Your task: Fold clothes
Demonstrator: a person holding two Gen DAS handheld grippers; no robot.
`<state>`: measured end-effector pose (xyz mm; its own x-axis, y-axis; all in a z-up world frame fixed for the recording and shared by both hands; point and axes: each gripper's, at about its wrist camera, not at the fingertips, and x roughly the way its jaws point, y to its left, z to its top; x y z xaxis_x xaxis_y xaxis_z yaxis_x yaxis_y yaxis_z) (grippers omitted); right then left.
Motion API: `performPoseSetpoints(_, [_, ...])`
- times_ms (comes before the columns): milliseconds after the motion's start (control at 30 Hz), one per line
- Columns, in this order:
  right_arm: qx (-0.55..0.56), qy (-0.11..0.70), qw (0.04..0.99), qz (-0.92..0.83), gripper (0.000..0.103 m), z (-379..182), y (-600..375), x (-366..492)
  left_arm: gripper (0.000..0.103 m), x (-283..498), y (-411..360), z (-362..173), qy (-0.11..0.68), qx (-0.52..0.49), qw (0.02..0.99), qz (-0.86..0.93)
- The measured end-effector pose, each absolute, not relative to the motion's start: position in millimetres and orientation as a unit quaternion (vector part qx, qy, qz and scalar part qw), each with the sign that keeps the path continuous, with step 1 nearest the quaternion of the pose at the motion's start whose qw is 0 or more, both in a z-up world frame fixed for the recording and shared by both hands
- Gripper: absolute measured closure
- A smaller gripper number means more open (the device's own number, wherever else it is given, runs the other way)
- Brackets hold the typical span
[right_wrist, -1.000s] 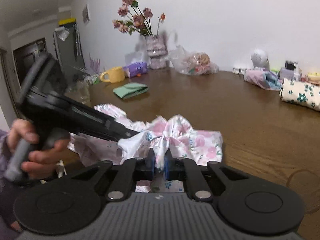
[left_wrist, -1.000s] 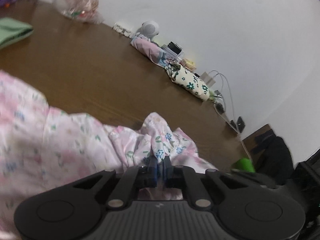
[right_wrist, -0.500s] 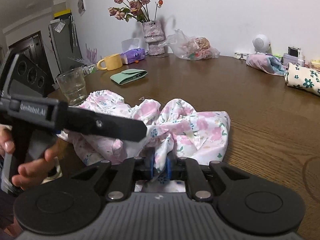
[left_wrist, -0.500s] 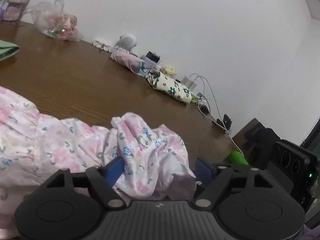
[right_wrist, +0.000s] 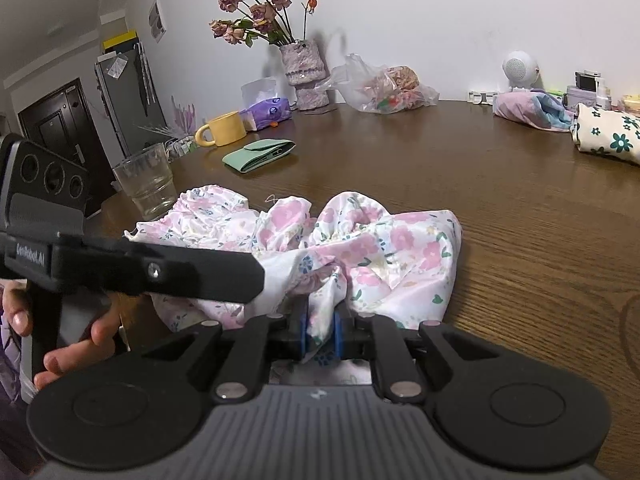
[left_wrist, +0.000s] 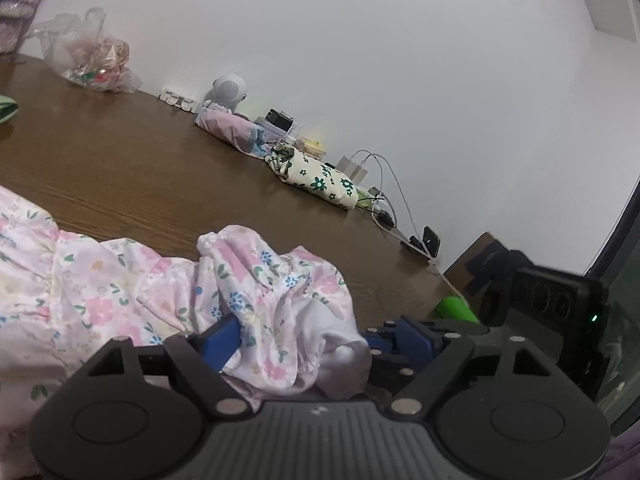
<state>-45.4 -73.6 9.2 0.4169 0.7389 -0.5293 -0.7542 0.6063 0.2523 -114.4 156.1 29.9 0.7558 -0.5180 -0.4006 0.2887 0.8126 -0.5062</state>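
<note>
A crumpled white garment with pink flowers (right_wrist: pixel 380 248) lies on the brown wooden table (right_wrist: pixel 520 200) close to me. My right gripper (right_wrist: pixel 320 332) is shut on a fold at its near edge, with the cloth pinched between the blue pads. In the left wrist view my left gripper (left_wrist: pixel 316 340) stands open, and a bunch of the same garment (left_wrist: pixel 120 300) lies loose between its wide-set blue pads. In the right wrist view the left gripper (right_wrist: pixel 256 284) comes in from the left, held by a hand (right_wrist: pixel 80 344), its tip against the cloth.
A glass (right_wrist: pixel 148 184) stands just left of the garment. Behind it lie a green pouch (right_wrist: pixel 260 154), a yellow mug (right_wrist: pixel 222 130) and a flower vase (right_wrist: pixel 304 76). A plastic bag (right_wrist: pixel 384 88) and two folded bundles, pink (right_wrist: pixel 532 110) and cream (right_wrist: pixel 608 136), sit along the wall.
My left gripper let go of the fold it pinched and spread its jaws wide, rolling a little. The right gripper kept its grip and stayed in place.
</note>
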Motion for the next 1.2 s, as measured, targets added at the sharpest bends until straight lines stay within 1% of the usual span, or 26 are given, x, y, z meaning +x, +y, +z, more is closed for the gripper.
performPoseSetpoints(33, [-0.013, 0.308, 0.841, 0.444, 0.09, 9.5, -73.6, -45.5, 0.033, -113.5, 155.6, 29.3, 0.273, -0.205, 0.915, -0.216])
performPoseSetpoints(100, [-0.014, 0.309, 0.841, 0.444, 0.09, 10.1, -73.5, -45.5, 0.061, -110.8, 157.4, 27.3, 0.284, -0.195, 0.917, -0.202])
performPoseSetpoints(133, [-0.016, 0.307, 0.842, 0.444, 0.088, 12.0, -75.0, -46.3, 0.067, -109.4, 159.8, 26.0, 0.288, -0.194, 0.917, -0.197])
performPoseSetpoints(167, [-0.017, 0.306, 0.842, 0.444, 0.088, 14.1, -76.5, -47.0, 0.08, -107.8, 164.0, 24.3, 0.292, -0.199, 0.915, -0.194])
performPoseSetpoints(200, [-0.019, 0.304, 0.842, 0.444, 0.084, 16.1, -78.0, -47.7, 0.084, -107.0, 167.1, 23.1, 0.294, -0.199, 0.915, -0.192])
performPoseSetpoints(233, [-0.024, 0.298, 0.844, 0.445, 0.076, 20.5, -81.1, -50.0, 0.084, -106.9, 169.0, 22.5, 0.296, -0.196, 0.915, -0.191])
performPoseSetpoints(300, [-0.034, 0.28, 0.85, 0.446, 0.066, 29.9, -88.3, -54.1, 0.085, -108.5, 170.9, 21.8, 0.294, -0.184, 0.918, -0.191])
performPoseSetpoints(433, [-0.055, 0.25, 0.866, 0.43, 0.066, 47.7, -95.1, -45.8, 0.085, -108.8, 171.9, 18.8, 0.295, -0.177, 0.92, -0.188])
performPoseSetpoints(533, [-0.064, 0.237, 0.874, 0.42, 0.066, 53.3, -87.0, -29.0, 0.083, -110.0, 165.2, 20.4, 0.294, -0.154, 0.926, -0.179])
performPoseSetpoints(633, [-0.06, 0.257, 0.86, 0.436, 0.066, 46.5, -65.3, -6.9, 0.08, -113.7, 158.9, 23.7, 0.294, -0.134, 0.932, -0.166])
performPoseSetpoints(667, [-0.075, 0.274, 0.854, 0.436, 0.066, 39.7, -54.5, -1.8, 0.072, -115.9, 159.3, 24.9, 0.291, -0.135, 0.934, -0.159])
performPoseSetpoints(700, [-0.092, 0.291, 0.848, 0.433, 0.066, 32.8, -45.7, 0.1, 0.06, -120.5, 161.5, 26.8, 0.285, -0.14, 0.936, -0.15])
performPoseSetpoints(733, [-0.106, 0.307, 0.844, 0.426, 0.068, 28.1, -40.8, 0.0, 0.053, -126.8, 165.0, 29.2, 0.275, -0.148, 0.939, -0.144])
performPoseSetpoints(767, [-0.12, 0.324, 0.84, 0.419, 0.068, 23.4, -36.1, -0.2, 0.044, -135.1, 170.5, 32.0, 0.267, -0.156, 0.941, -0.139])
performPoseSetpoints(800, [-0.12, 0.328, 0.839, 0.417, 0.068, 25.5, -36.8, -2.3, 0.039, -146.0, 178.4, 35.4, 0.26, -0.164, 0.942, -0.134])
performPoseSetpoints(867, [-0.114, 0.312, 0.84, 0.429, 0.067, 42.5, -40.6, -4.8, 0.032, -167.7, 195.4, 42.3, 0.253, -0.177, 0.945, -0.113])
performPoseSetpoints(933, [-0.108, 0.288, 0.842, 0.444, 0.063, 64.6, -39.8, -1.6, 0.032, -184.8, 211.8, 48.8, 0.274, -0.17, 0.946, -0.037])
performPoseSetpoints(1000, [-0.109, 0.273, 0.842, 0.452, 0.062, 84.7, -21.0, 11.6, 0.034, -192.6, 218.8, 53.8, 0.302, -0.146, 0.94, 0.056])
performPoseSetpoints(1067, [-0.117, 0.289, 0.811, 0.495, 0.058, 91.7, 14.9, 28.4, 0.035, -192.1, 220.9, 53.5, 0.316, -0.15, 0.931, 0.105])
performPoseSetpoints(1167, [-0.162, 0.327, 0.757, 0.541, 0.057, 75.2, 77.1, 45.3, 0.035, -188.0, 222.8, 50.3, 0.33, -0.172, 0.915, 0.153])
performPoseSetpoints(1200, [-0.182, 0.336, 0.748, 0.543, 0.058, 66.9, 93.7, 45.2, 0.041, -185.8, 221.5, 48.0, 0.336, -0.175, 0.911, 0.164])
